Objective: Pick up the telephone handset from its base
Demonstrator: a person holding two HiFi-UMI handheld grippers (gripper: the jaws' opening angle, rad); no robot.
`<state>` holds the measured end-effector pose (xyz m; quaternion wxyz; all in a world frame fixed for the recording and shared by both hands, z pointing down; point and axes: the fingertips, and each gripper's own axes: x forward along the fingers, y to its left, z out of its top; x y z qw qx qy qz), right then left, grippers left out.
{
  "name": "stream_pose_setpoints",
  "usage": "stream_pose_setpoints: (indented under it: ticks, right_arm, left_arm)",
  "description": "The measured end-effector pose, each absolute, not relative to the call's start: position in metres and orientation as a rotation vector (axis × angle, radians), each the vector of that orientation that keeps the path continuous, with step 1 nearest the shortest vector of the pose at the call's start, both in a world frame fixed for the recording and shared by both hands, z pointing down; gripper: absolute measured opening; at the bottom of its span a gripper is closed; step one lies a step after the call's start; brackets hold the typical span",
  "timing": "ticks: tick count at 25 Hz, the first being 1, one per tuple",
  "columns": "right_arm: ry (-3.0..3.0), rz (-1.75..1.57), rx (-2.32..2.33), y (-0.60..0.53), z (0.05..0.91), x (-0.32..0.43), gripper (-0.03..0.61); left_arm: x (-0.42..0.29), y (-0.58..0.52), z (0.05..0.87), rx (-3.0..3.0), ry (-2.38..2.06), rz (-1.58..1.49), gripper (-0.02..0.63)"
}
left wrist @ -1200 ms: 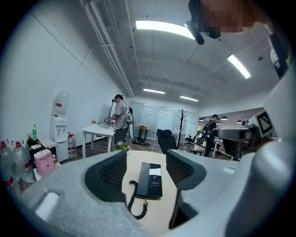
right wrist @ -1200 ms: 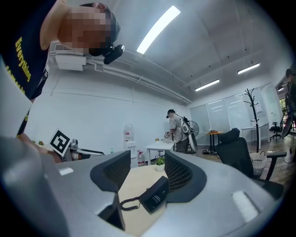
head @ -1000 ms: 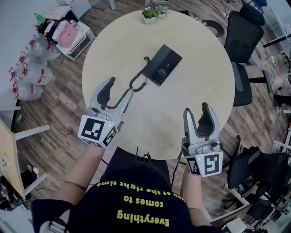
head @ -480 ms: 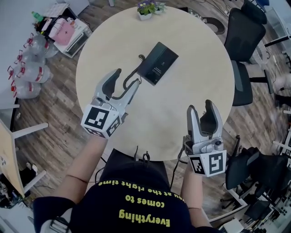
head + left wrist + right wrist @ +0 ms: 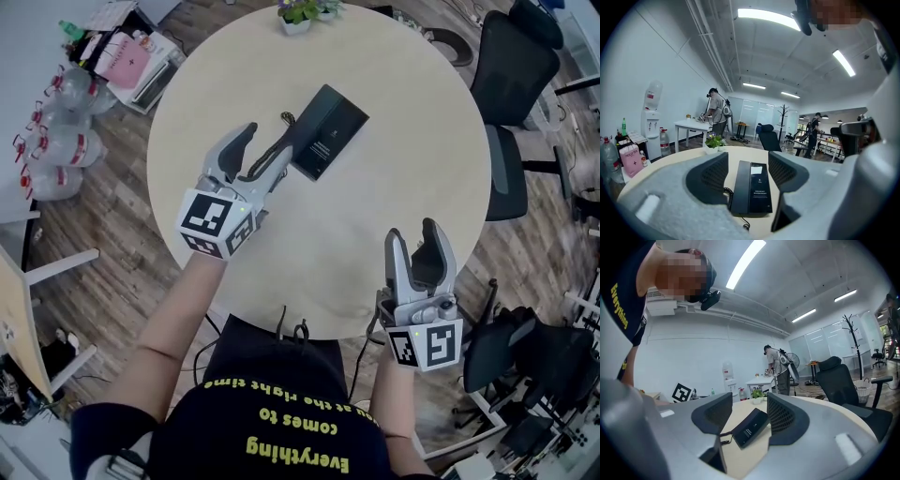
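Hovering over the round table (image 5: 403, 178), the left gripper (image 5: 265, 143) points at the phone (image 5: 328, 131) with its jaws spread wide and nothing pinched. In the left gripper view the phone lies framed between the two dark pads (image 5: 710, 176), just beyond their tips and apart from both. The handset (image 5: 739, 186) sits on the base (image 5: 759, 187) as a long black bar along its left side. The coiled cord (image 5: 726, 193) shows beside the left pad and leaves the phone at the near left corner. In the head view that cord (image 5: 284, 119) curls beside the phone's left edge, with the gripper's right jaw tip close to it.

The right gripper (image 5: 412, 234) is held near the table's edge closest to the person, well apart from the phone. Its jaws are also open and empty; its own view shows the phone far off between them, lying at a slant.

A small potted plant (image 5: 300, 14) stands at the far rim of the table. Black office chairs (image 5: 520, 84) stand to the right, and water bottles (image 5: 56, 122) sit on the wood floor (image 5: 122, 234) to the left. Beyond the table, the left gripper view takes in a water dispenser (image 5: 651, 122) and two people – one at a white table (image 5: 693, 125), one farther back on the right.
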<state>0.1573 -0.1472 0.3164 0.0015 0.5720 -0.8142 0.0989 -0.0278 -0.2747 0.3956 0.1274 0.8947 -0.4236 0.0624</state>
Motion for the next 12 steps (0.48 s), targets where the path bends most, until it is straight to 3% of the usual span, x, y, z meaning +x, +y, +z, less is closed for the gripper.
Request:
stream_pose_setpoints:
  ticks: [12]
  right_arm:
    - [-2.543,0.371,1.766,-0.161,0.332,0.159,0.225]
  left_arm:
    - [-0.01,-0.317,0.455,2.578,-1.215,0.312,0.265]
